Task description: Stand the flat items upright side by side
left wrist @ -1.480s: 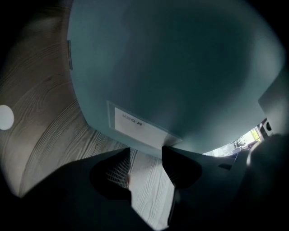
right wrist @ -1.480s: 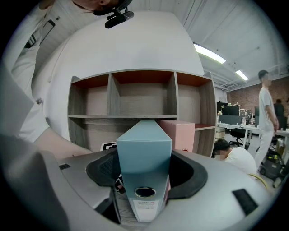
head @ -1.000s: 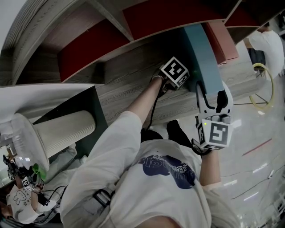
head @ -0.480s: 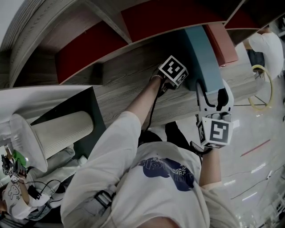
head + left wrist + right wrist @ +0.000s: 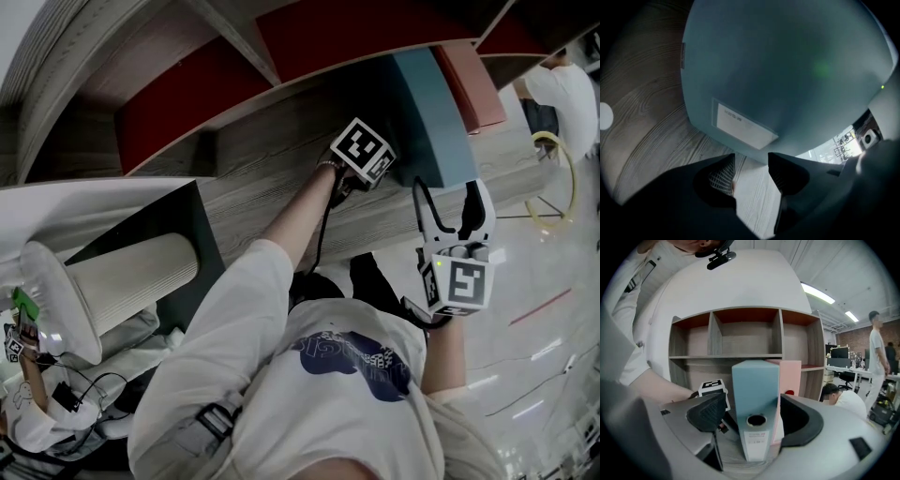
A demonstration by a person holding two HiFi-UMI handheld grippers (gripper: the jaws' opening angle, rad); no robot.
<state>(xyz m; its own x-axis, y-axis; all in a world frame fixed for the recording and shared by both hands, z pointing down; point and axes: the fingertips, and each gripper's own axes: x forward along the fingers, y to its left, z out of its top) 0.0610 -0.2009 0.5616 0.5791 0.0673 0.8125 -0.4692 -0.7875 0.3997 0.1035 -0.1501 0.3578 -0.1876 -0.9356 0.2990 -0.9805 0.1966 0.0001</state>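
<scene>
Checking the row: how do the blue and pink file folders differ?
The blue file folder juts forward between the right gripper's fingers, which have just been opening; the pink file folder sits back, outside them. Blue's spine shows a ring hole; pink's is part hidden. Both stand upright.

wear: white short-sleeved t-shirt (image 5: 272,375), dark blue print (image 5: 352,361) | right gripper (image 5: 448,192): white shell, black-white marker cube (image 5: 464,284) | cable (image 5: 322,242): thin, black
</scene>
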